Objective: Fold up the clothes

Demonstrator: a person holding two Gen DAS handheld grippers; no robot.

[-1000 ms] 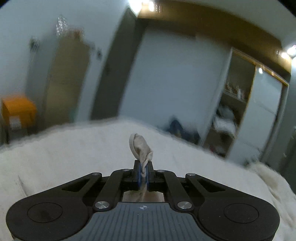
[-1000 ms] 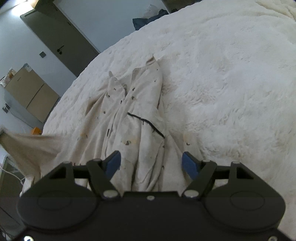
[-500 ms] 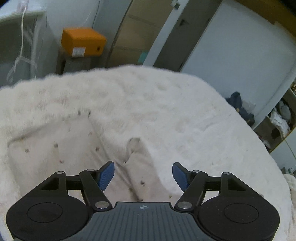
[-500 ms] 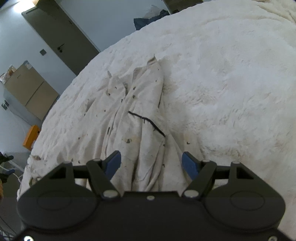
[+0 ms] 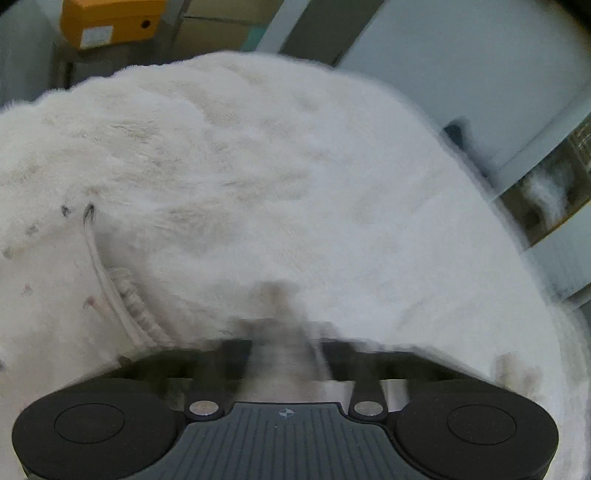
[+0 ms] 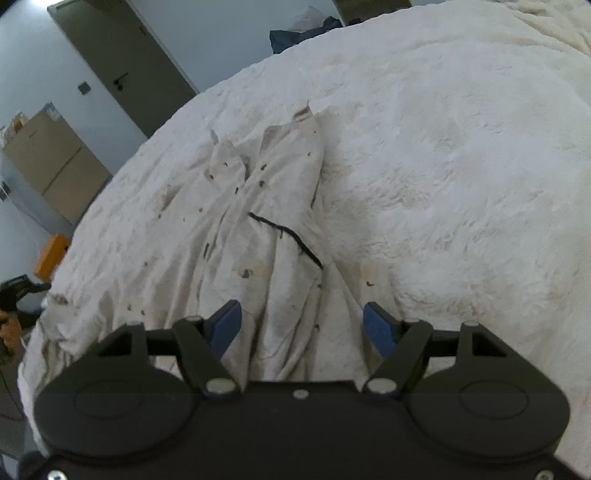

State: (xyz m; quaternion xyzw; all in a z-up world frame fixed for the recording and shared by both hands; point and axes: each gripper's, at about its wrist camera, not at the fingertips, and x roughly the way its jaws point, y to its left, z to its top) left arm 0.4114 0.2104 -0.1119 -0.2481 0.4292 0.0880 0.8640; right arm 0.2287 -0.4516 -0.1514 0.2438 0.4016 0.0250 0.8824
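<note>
bed (image 6: 461,166): white fluffy cover, fills both views
door (image 6: 122,70): dark, behind the bed
garment (image 6: 258,236): cream, speckled, rumpled on the bed
orange box (image 5: 110,20): beyond the bed
right gripper (image 6: 301,325): spread above the garment
left gripper (image 5: 284,347): blurred, cannot tell

One cream garment (image 6: 266,229) printed with small dark specks lies crumpled on one white fluffy bed cover (image 6: 461,166). Two claws are in view, the left claw (image 5: 284,347) and the right claw (image 6: 302,325). Beyond the bed stand one orange box (image 5: 110,20) and one dark door (image 6: 122,70).
</note>
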